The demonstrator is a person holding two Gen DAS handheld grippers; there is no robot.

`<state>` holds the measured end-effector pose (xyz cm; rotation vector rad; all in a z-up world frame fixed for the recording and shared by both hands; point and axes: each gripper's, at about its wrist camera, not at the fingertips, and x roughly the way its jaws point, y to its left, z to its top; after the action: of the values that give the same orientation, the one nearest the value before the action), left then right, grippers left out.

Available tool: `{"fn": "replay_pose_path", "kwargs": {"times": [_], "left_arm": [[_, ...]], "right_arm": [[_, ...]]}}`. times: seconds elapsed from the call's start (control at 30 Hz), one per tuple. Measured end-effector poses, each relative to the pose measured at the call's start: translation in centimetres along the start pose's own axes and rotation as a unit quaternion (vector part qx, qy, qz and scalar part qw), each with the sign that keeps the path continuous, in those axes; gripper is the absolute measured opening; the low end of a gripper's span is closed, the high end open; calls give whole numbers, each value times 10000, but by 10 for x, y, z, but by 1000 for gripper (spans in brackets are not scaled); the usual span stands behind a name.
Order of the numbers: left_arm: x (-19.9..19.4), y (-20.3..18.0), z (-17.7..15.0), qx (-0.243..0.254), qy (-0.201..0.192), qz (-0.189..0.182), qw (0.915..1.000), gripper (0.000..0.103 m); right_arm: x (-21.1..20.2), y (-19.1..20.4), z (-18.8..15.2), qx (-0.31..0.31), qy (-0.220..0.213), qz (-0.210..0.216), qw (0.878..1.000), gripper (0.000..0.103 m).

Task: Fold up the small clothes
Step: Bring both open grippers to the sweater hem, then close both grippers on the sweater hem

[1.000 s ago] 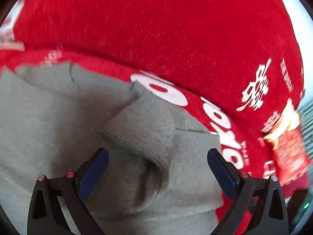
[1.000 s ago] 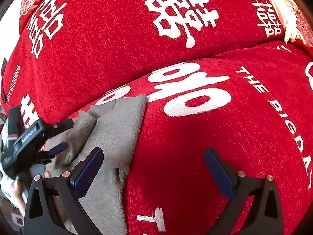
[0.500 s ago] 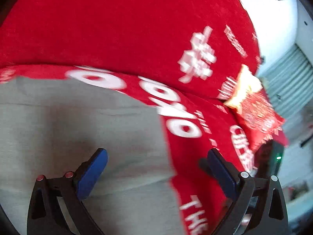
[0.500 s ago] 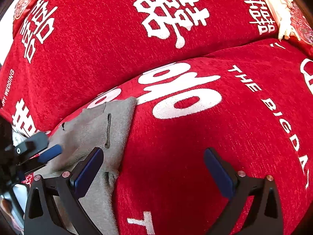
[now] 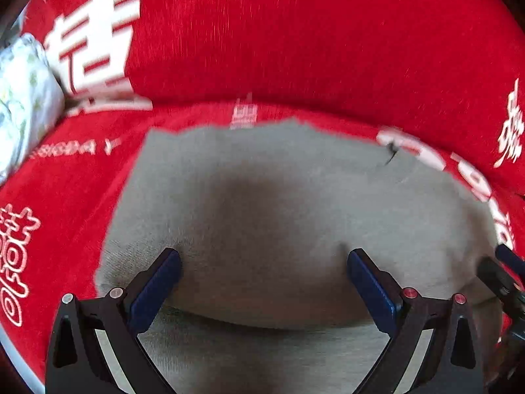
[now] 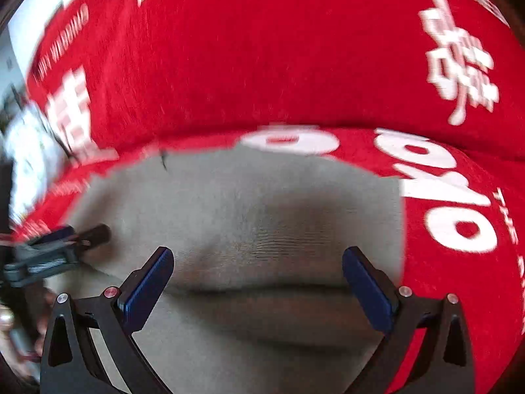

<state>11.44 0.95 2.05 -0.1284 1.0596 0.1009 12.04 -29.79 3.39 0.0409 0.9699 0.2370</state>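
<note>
Left wrist view — both grippers, left gripper [image 5: 262, 272] and right gripper [image 6: 257, 271], spread wide over grey garment [image 5: 279, 203]

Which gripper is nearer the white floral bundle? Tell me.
Left. The left gripper is over the grey garment, on the side toward the white floral bundle; the right gripper is over its far side, beyond the left.

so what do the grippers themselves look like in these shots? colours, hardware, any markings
Both match. The left gripper and the right gripper each have two black angular fingers with triangular cutouts, tipped with flat dark blue pads. Each finger carries two round fasteners: silver and red on three of them, both red on the left gripper's right one. No cables, labels or sleeves show on them.
</note>
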Motion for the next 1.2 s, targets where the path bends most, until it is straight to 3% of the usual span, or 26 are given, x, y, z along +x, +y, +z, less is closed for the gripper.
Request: {"fn": "replay_pose_path", "kwargs": {"times": [0.07,0.1,0.13,0.2,0.3,0.37,0.47,0.57,0.67,1.0,1.1,1.2], "left_arm": [[1,2,1,110,-50,-18,9999,103],[-3,1,3,135,-63,22,9999,103],[-9,1,2,173,-149,-6,9997,103],[-19,1,-3,270,-321,-235,9988,103],[-21,-2,-19,460,-199,-484,9976,103],[-23,-6,-34,683,-189,-396,9967,103],[-28,-10,-56,931,-164,-302,9951,103],[-40,-7,-74,1044,-189,-369,9937,103],[-57,-1,-100,1259,-330,-425,9906,103],[-105,42,-187,1801,-706,-736,9783,103],[-119,48,-202,1845,-619,-760,9779,103],[-130,35,-217,1904,-787,-965,9738,103]], "right_arm": [[20,-2,-2,-119,282,-777,9965,102],[18,-8,-1,85,259,-759,9967,102],[12,-14,0,300,274,-1026,9939,102],[-1,-12,-1,236,60,-1356,9905,102],[-20,1,-15,148,13,-738,9972,102],[-27,11,-31,202,52,-457,9987,102],[-21,31,-59,50,366,-633,9973,102],[-33,55,-82,-295,88,-933,9952,102],[-50,62,-106,-125,7,-845,9963,102],[-108,76,-205,-686,-536,-798,9930,102],[-119,79,-214,-618,-283,-881,9938,102],[-125,102,-217,-639,-440,-449,9960,103]]}}
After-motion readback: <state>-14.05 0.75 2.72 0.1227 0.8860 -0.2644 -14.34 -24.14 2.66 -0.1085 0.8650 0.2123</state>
